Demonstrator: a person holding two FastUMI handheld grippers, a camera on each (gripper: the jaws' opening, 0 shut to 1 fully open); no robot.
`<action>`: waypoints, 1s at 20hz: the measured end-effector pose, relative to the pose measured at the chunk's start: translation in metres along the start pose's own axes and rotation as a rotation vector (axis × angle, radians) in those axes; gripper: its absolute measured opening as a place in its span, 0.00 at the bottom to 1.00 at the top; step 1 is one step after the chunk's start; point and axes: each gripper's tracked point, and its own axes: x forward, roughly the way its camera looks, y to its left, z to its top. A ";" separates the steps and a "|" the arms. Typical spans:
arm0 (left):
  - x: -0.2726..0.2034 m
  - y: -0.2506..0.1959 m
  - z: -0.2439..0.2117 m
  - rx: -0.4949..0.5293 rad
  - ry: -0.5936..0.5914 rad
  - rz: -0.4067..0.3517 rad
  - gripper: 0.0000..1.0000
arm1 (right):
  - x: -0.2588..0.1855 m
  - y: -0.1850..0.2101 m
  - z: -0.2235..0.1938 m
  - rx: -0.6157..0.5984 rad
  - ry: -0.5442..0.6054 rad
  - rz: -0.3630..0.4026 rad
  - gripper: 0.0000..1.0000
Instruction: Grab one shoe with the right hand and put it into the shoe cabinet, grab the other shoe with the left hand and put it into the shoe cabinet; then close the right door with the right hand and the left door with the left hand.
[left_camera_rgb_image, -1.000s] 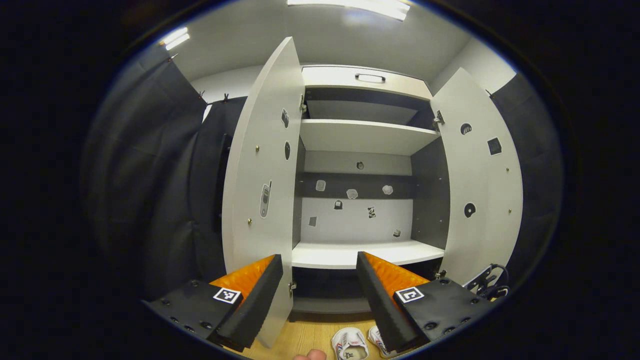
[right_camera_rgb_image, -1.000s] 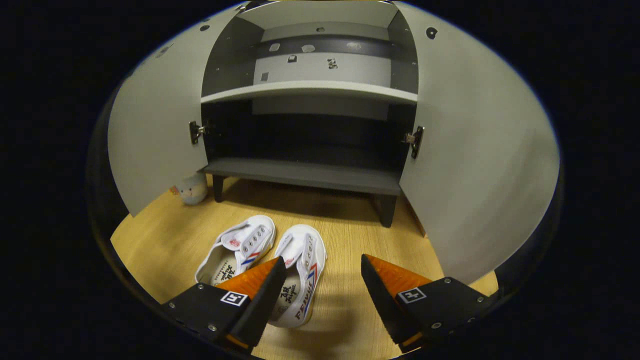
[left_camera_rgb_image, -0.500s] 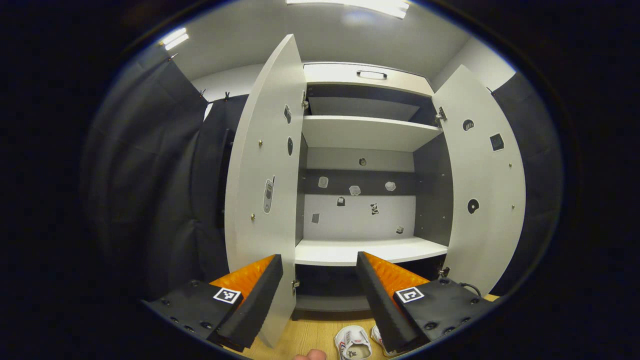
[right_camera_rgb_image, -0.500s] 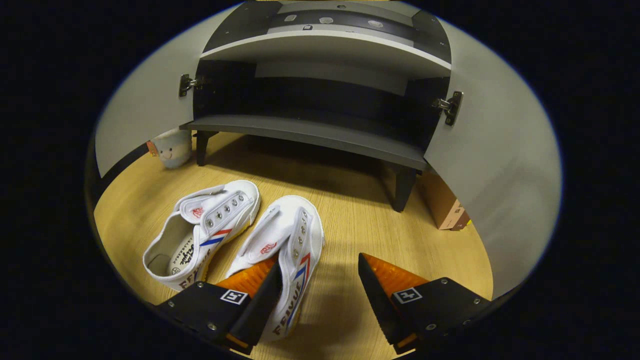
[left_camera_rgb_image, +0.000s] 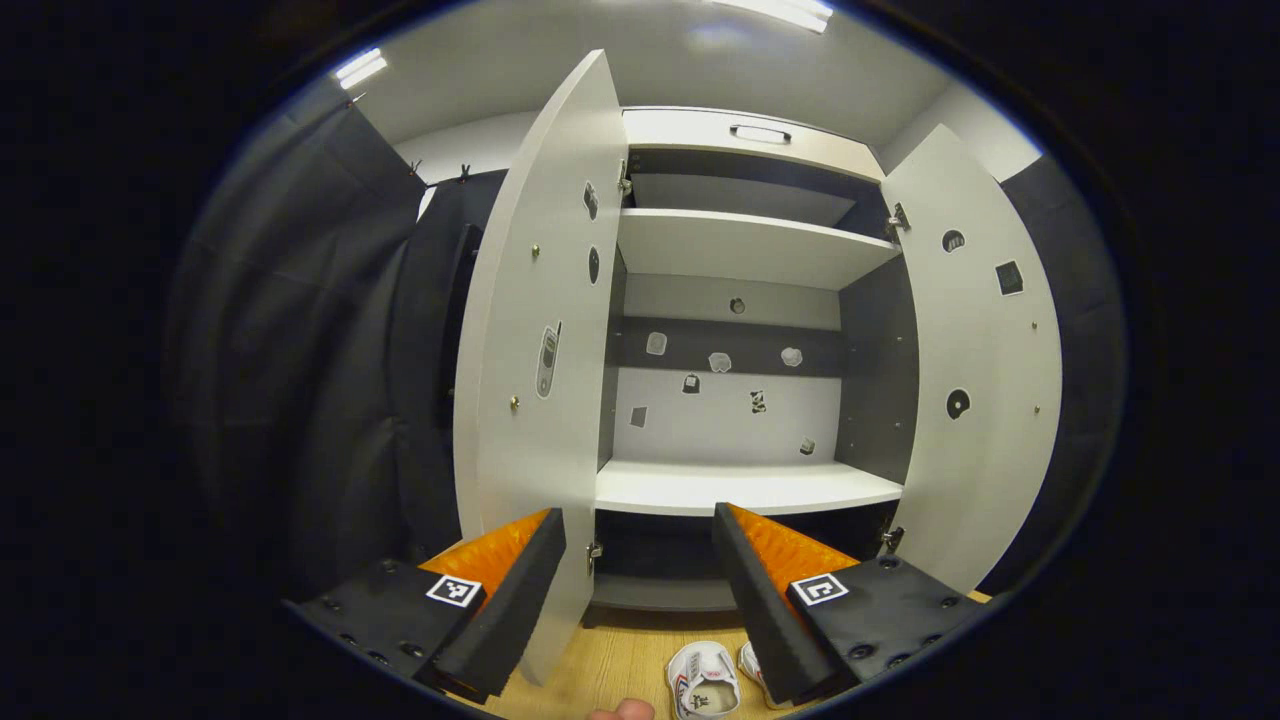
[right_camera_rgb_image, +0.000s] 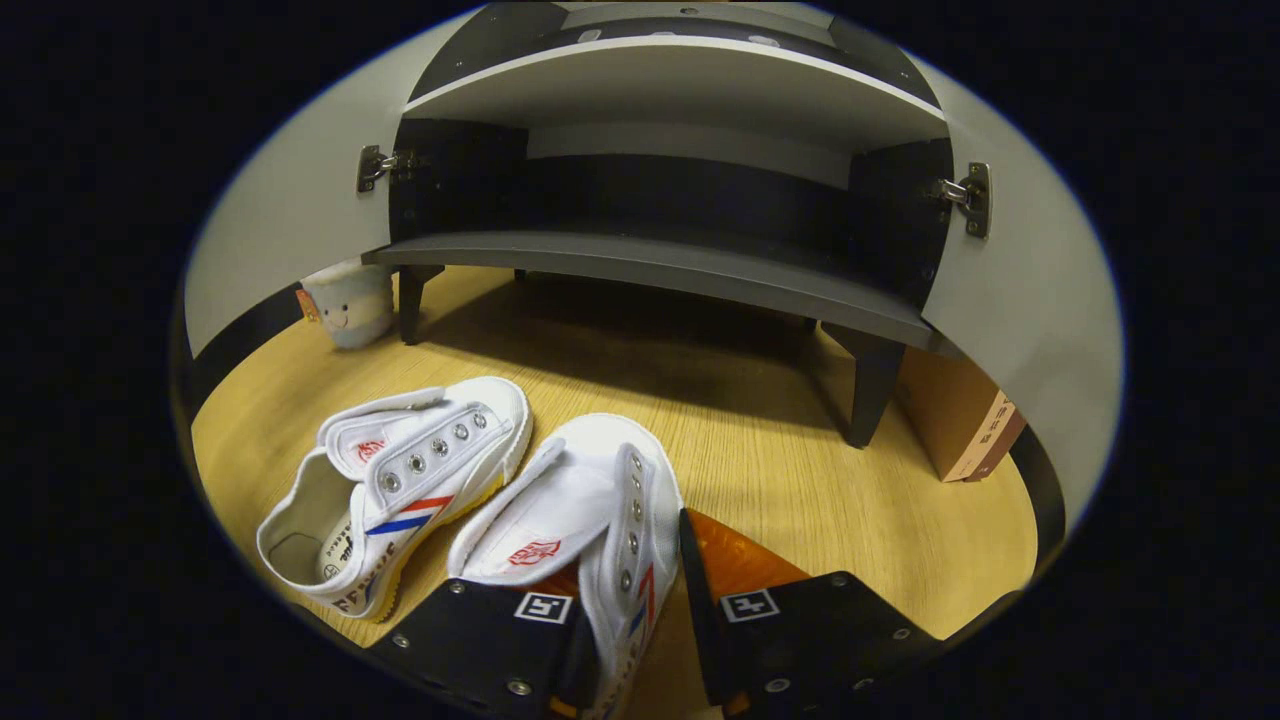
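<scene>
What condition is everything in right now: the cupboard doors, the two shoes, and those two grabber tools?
Left door: swung open.
Right door: swung open.
Right shoe: on the floor, its side wall between the right gripper's closed jaws.
Left shoe: on the floor, untouched.
Left gripper: jaws open, empty, facing the cabinet.
Bottom shelf: no shoes yet.

Two white shoes with red and blue stripes are seen side by side on the wooden floor: the right shoe (right_camera_rgb_image: 590, 520) and the left shoe (right_camera_rgb_image: 400, 490). The shoe cabinet (left_camera_rgb_image: 740, 330) is seen with both doors swung open.
</scene>
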 end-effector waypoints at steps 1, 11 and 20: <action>0.000 0.001 0.001 0.001 -0.001 0.004 0.96 | 0.002 -0.005 -0.002 0.013 0.000 -0.016 0.36; -0.001 -0.011 -0.002 0.003 -0.011 -0.022 0.96 | -0.055 -0.022 0.060 0.006 -0.157 -0.067 0.02; -0.001 -0.025 -0.003 -0.053 -0.034 -0.082 0.96 | -0.215 -0.036 0.242 0.031 -0.452 -0.154 0.02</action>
